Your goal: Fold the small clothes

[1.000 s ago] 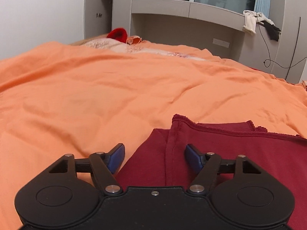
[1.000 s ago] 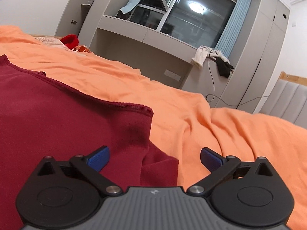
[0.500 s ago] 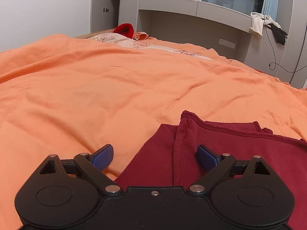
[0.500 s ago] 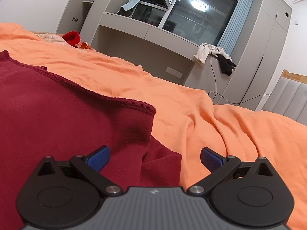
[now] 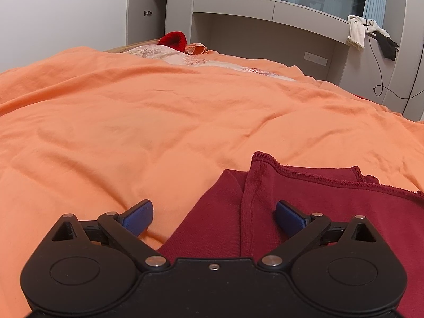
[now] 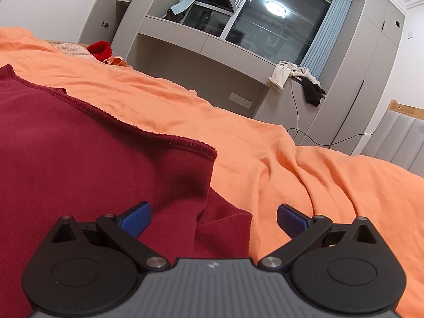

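On orange bedspread (image 5: 159, 122): dark red garment (image 5: 318, 201) lies flat, folded. Left gripper (image 5: 214, 216) spread wide over its left edge; right gripper (image 6: 214, 216) spread wide over right edge, gripping nothing.

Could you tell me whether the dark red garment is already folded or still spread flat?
Partly folded: the dark red garment shows one layer overlapping another beside its seam.

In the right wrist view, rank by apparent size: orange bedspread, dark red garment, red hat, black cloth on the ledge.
1. Orange bedspread and dark red garment: similar in frame, and the garment lies nearer, so unranked.
2. Red hat and black cloth: both small and distant, too close to rank.
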`<state>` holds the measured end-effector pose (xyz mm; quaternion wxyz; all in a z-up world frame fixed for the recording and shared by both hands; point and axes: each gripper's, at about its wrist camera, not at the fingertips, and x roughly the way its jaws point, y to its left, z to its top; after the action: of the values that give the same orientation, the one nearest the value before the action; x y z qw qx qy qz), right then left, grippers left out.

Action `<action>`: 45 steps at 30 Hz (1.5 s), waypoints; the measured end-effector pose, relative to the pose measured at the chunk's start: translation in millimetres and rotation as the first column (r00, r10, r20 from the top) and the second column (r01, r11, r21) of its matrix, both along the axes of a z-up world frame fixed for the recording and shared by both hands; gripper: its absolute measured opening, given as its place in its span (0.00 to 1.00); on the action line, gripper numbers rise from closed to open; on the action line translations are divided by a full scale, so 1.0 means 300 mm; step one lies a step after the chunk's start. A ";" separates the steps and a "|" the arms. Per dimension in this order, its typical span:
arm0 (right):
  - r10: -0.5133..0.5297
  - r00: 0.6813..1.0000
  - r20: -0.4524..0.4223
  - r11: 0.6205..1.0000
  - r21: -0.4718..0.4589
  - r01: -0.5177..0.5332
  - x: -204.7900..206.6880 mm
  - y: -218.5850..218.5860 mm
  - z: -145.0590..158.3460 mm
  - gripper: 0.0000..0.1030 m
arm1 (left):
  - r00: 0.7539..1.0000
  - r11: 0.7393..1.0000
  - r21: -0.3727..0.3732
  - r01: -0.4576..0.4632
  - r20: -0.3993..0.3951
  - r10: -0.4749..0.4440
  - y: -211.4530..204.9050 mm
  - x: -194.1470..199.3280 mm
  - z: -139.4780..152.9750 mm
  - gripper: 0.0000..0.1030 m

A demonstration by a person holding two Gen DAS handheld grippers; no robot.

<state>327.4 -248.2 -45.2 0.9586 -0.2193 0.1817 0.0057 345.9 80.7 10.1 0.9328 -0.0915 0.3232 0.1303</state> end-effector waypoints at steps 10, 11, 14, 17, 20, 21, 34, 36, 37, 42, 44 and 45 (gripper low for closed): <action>0.002 1.000 -0.006 1.000 -0.012 -0.002 0.006 0.001 -0.005 1.00 | 1.000 1.000 0.007 -0.004 -0.007 0.004 -0.002 0.001 -0.002 0.98; 0.003 1.000 -0.008 1.000 -0.012 -0.003 0.007 -0.001 -0.006 1.00 | 1.000 1.000 0.007 -0.005 -0.009 0.005 -0.002 0.002 0.000 0.98; 0.004 1.000 -0.012 1.000 -0.006 -0.004 0.011 -0.003 -0.004 1.00 | 1.000 1.000 -0.016 0.002 -0.010 -0.002 0.009 0.002 0.015 0.98; 0.006 1.000 -0.011 1.000 -0.008 -0.006 0.009 -0.003 0.004 1.00 | 1.000 0.998 -0.066 -0.016 0.023 0.018 0.035 -0.023 0.036 0.98; 0.013 1.000 -0.016 1.000 -0.017 -0.013 -0.001 -0.005 0.019 1.00 | 0.998 0.996 -0.088 -0.025 0.054 0.030 0.046 -0.061 0.062 0.98; 0.017 1.000 -0.015 1.000 -0.017 -0.017 -0.008 -0.009 0.028 1.00 | 0.997 0.995 -0.093 -0.026 0.064 0.032 0.045 -0.076 0.071 0.98; 0.061 0.979 0.195 0.996 0.054 -0.072 -0.278 0.057 0.201 1.00 | 0.976 0.986 -0.163 -0.044 0.202 0.077 0.102 -0.335 0.168 0.99; 0.090 0.974 0.209 0.990 0.088 -0.110 -0.321 0.086 0.215 1.00 | 0.973 0.981 -0.187 -0.048 0.214 0.089 0.112 -0.377 0.168 0.99; 0.104 0.972 0.210 0.987 0.102 -0.127 -0.337 0.101 0.221 1.00 | 0.972 0.980 -0.193 -0.049 0.215 0.091 0.111 -0.396 0.163 0.99; 0.158 0.968 0.193 0.969 0.158 -0.189 -0.406 0.152 0.219 1.00 | 0.978 0.984 -0.175 -0.027 0.197 0.062 0.082 -0.481 0.125 0.99; 0.165 0.970 0.180 0.961 0.193 -0.199 -0.426 0.160 0.216 1.00 | 0.974 0.986 -0.167 -0.013 0.220 0.050 0.068 -0.529 0.118 0.99; 0.169 0.971 0.170 0.955 0.213 -0.204 -0.436 0.165 0.213 1.00 | 0.969 0.986 -0.165 -0.011 0.243 0.051 0.065 -0.553 0.119 0.99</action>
<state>196.6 -198.9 18.6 0.9835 -0.1231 0.0856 0.1007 179.9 100.2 45.7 0.9529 -0.1878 0.2132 0.1056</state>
